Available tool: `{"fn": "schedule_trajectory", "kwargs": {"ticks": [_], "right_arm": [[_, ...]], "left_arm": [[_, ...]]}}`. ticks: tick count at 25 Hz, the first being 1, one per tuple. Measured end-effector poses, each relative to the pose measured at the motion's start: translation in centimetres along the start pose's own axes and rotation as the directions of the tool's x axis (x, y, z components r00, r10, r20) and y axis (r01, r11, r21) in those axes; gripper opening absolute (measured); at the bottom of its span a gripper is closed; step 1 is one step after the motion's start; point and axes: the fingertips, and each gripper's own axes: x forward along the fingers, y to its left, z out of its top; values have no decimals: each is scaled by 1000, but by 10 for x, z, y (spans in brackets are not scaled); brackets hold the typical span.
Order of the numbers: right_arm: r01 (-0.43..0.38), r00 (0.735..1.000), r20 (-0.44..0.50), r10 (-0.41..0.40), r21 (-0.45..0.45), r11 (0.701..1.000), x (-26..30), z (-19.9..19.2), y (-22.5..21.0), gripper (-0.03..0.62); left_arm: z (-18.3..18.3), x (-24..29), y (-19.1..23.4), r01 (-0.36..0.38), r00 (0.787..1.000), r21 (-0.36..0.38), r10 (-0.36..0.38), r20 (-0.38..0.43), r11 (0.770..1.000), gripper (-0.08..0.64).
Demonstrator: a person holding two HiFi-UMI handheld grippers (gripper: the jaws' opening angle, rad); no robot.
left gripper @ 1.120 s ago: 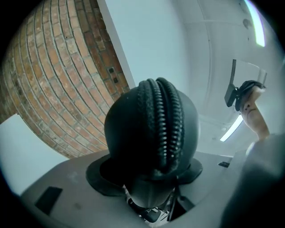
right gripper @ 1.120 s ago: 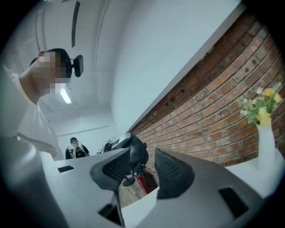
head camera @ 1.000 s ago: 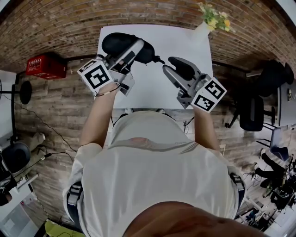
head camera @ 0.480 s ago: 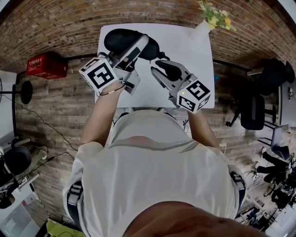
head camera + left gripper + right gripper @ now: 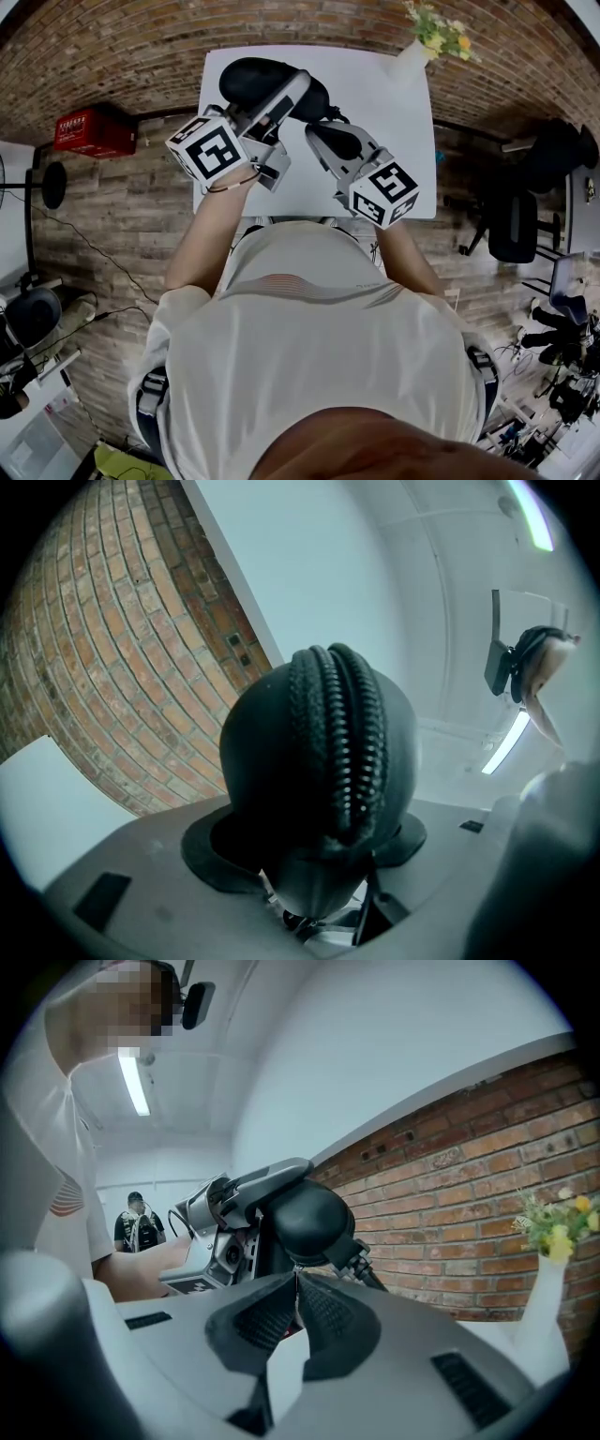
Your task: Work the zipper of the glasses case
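Left gripper (image 5: 286, 94) is clamped on the case (image 5: 319, 752), held above the table (image 5: 394, 94), far left. The right gripper (image 5: 295, 1283) has just been closing. Its jaws meet at the case's end, and nothing is visibly pinched. The pull (image 5: 364, 1265) juts out beside them. Judged light, stiff-shelled and slick, so take the pull.

Lab or office recording space: white desk (image 5: 403, 103) against a brick wall (image 5: 487, 1194), black office chair (image 5: 511, 230), cables (image 5: 84, 258) across the plank floor, red crate (image 5: 92, 133), ceiling strip light (image 5: 134, 1082), flower vase (image 5: 412, 61).
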Motion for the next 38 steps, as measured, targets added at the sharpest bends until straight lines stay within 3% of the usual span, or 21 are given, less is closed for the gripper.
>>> {"fn": "schedule_trajectory", "kwargs": {"ticks": [6, 15, 21, 26, 32, 38], "right_arm": [[32, 999, -17, -32, -16, 999, 1, -4, -5, 54], [129, 987, -78, -142, -150, 980, -2, -12, -21, 54], [181, 972, -96, -214, -271, 945, -10, -15, -33, 55], [194, 966, -88, -243, -377, 906, -19, -9, -40, 55], [147, 970, -92, -224, -510, 847, -19, -6, -33, 58], [79, 980, -103, -173, -594, 801, -18, -8, -19, 58]], "left_arm": [[-1, 0, 4, -15, 1000, 12, 15, -7, 1000, 270], [-8, 0, 12, -59, 998, 27, 60, -29, 998, 270], [-20, -1, 12, -41, 995, 33, 44, -87, 999, 270], [-33, -5, 11, 0, 986, -18, -3, -169, 1000, 270], [-45, -12, 11, 56, 946, -79, -79, -316, 995, 270], [-68, -24, 5, 104, 866, -137, -157, -474, 985, 270]]}}
